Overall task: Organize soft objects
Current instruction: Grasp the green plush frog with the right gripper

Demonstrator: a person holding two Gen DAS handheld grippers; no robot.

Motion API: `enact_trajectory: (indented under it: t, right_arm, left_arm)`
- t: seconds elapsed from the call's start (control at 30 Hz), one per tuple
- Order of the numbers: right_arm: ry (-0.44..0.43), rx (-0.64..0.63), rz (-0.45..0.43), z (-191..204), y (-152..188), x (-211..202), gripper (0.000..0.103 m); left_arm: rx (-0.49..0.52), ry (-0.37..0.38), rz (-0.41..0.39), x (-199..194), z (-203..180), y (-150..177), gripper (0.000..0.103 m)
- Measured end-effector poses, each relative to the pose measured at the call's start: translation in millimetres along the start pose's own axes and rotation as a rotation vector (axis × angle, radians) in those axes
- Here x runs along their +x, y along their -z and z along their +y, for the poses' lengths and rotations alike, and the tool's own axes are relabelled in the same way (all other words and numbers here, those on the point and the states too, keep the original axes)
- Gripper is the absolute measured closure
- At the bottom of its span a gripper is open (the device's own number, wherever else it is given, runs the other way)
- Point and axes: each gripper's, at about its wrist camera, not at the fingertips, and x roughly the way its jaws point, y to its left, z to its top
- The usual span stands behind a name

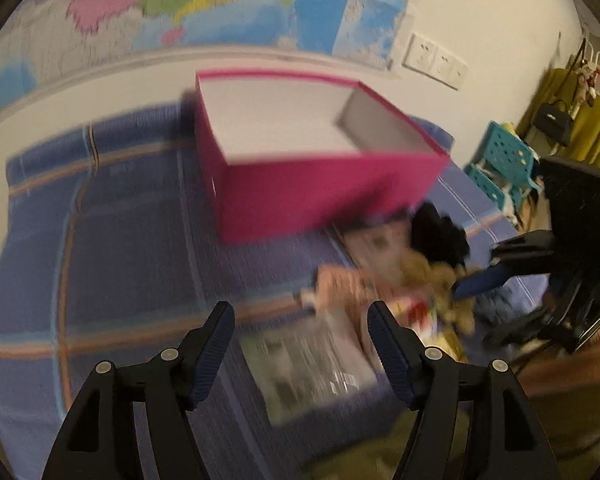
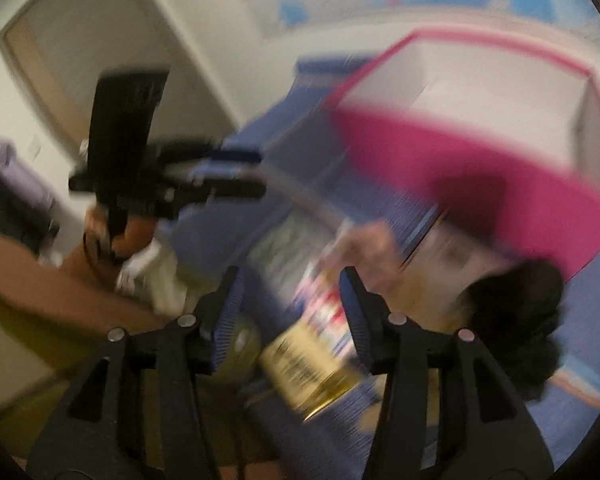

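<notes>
While both views are smeared by motion, the entries below list only what can be made out.

Left wrist view, left gripper point(image 1: 300, 344): jaws released, nothing between them; a clear-wrapped flat packet point(image 1: 316, 368) lies on the bed beneath the gap, not touched.
Left wrist view, soft objects point(image 1: 416, 280): a jumbled pile on the blue plaid bedspread point(image 1: 120, 248), just in front of the box's near right corner; a black fabric piece point(image 1: 440, 232) sits on top, with tan and pink pieces below.
Left wrist view, pink box point(image 1: 324, 192): open-topped, no contents visible, standing on the bed behind the pile.
Left wrist view, right gripper point(image 1: 484, 276): reaching into the pile from the right.
Right wrist view, right gripper point(image 2: 290, 316): jaws apart, gripping nothing; a gold-ended printed pack point(image 2: 316, 372) lies below them.
Right wrist view, left gripper point(image 2: 228, 176): off to the left, above the bedspread point(image 2: 588, 320).
Right wrist view, pink box point(image 2: 460, 168): upper right, with black fabric point(image 2: 516, 312) beside its near wall.
Risk, collision: likely, as both grippers converge on one small pile.
Risk, mis-grasp: jaws closing blind in this blur could pinch several pieces, or the bedspread.
Risk, box: a sweeping arm might shove it.
</notes>
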Motion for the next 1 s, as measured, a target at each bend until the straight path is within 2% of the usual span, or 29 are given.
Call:
enact_trajectory:
  t: [0.13,0.2,0.3,0.43,0.5,0.6,0.8,0.9,1.0]
  right_arm:
    - [-0.095,0.010,0.141,16.3,20.7,42.4,0.051]
    - [-0.121,0.016,0.171,19.5,26.1,53.2,0.050]
    - [-0.148,0.027,0.200,24.3,30.7,66.7,0.040]
    - [-0.141,0.007,0.192,32.3,29.9,77.4,0.043]
    - [-0.152,0.024,0.189,34.0,28.6,79.5,0.049]
    - [-0.157,0.056,0.172,32.1,29.7,81.1,0.050]
    - [-0.163,0.149,0.121,8.6,25.8,76.4,0.050]
    - [-0.144,0.180,0.097,2.5,21.0,78.5,0.050]
    - [-0.121,0.200,0.079,-0.2,17.7,78.5,0.050]
  left_arm:
    - [-0.077,0.091,0.022,-6.6,8.8,33.5,0.033]
    - [-0.101,0.121,0.026,-11.0,12.1,44.6,0.033]
    - [-0.117,0.146,0.047,-12.6,13.3,59.4,0.033]
    - [-0.140,0.178,0.080,-11.0,11.4,75.3,0.033]
    - [-0.144,0.195,0.073,-14.9,10.8,79.9,0.033]
    - [-0.137,0.219,0.059,-22.5,9.6,83.6,0.033]
    - [-0.052,0.231,0.104,-21.4,-10.5,93.8,0.033]
    - [-0.038,0.207,0.135,-8.3,-17.5,98.4,0.033]
    - [-0.041,0.182,0.131,-0.4,-17.5,100.1,0.033]
